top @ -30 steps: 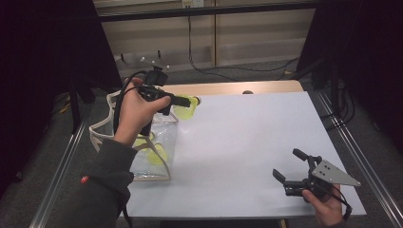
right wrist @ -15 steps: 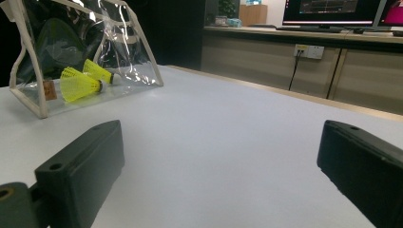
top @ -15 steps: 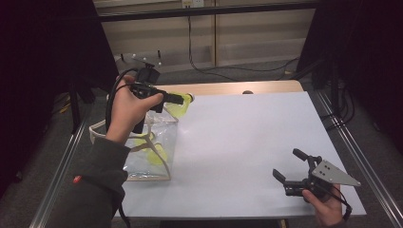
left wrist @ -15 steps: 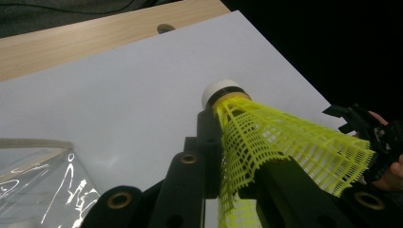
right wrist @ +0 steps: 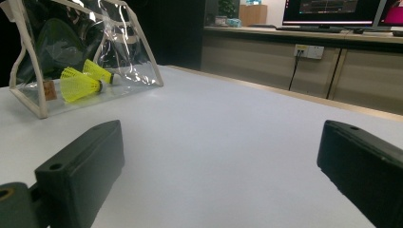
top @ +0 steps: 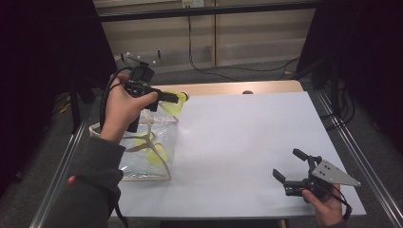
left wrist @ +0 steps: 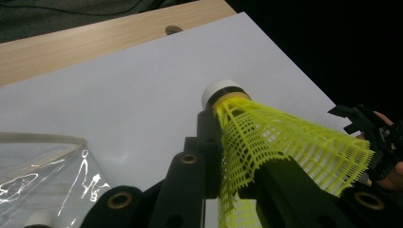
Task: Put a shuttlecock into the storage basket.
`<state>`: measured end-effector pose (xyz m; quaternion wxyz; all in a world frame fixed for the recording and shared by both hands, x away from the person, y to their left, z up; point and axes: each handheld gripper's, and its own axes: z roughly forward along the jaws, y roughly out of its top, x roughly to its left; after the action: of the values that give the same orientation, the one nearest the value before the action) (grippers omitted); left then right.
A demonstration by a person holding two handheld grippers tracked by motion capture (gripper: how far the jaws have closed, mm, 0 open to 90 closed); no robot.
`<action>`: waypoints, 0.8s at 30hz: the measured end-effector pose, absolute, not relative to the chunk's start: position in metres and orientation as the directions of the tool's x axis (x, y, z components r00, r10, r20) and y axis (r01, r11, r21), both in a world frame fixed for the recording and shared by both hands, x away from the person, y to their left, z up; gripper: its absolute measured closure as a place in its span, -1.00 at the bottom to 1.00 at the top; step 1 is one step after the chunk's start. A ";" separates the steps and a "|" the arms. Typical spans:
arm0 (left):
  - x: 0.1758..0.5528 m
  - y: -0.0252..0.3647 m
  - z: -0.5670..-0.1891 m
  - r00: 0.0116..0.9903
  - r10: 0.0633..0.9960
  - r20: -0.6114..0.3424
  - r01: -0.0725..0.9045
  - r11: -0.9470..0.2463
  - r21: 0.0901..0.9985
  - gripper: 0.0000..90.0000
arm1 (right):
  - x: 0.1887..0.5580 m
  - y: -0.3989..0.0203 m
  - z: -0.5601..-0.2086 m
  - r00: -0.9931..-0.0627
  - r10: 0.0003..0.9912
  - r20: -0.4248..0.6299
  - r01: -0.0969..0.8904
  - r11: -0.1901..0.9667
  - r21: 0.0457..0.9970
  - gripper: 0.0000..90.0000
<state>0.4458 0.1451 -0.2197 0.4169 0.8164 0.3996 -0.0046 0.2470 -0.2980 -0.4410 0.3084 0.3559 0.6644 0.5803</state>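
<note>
Above the bag [top: 142, 156], left gripper [top: 173, 97] clamps an unmarked shuttlecock [left wrist: 266, 142]; right gripper [top: 290, 166] gapes wide

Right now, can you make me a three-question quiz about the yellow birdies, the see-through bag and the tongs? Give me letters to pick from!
1. Where is the bag?
A. on the table's left side
B. on the floor
C. in the right tongs

2. How many birdies lie inside the bag?
A. none
B. two
C. five

3. What are the left tongs doing?
A. hanging open
B. shut on a birdie
C. shut on the bag's strap

Answers:
1 A: the high view shows the bag standing on the table at its left edge.
2 B: the right gripper view shows two yellow birdies through the clear wall.
3 B: the left gripper view shows the black jaws clamped on the held birdie by its yellow skirt; the right tongs are open with nothing between them.
</note>
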 end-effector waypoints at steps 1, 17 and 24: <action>0.446 0.146 -0.219 0.679 0.650 -0.340 0.656 -0.332 0.677 0.87 | 0.247 -0.298 -0.441 -0.556 0.831 0.005 0.115 0.072 0.991 -0.96; 0.447 0.165 -0.219 0.653 0.682 -0.328 0.667 -0.313 0.676 0.87 | 0.247 -0.298 -0.441 -0.558 0.830 0.004 0.116 0.073 0.991 -0.96; 0.446 0.172 -0.217 0.648 0.689 -0.325 0.665 -0.303 0.683 0.87 | 0.247 -0.298 -0.441 -0.558 0.830 0.002 0.115 0.075 0.991 -0.96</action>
<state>0.4457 0.1723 -0.2171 0.4153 0.8070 0.4195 0.0146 0.2469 -0.2977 -0.4408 0.3080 0.3551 0.6651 0.5802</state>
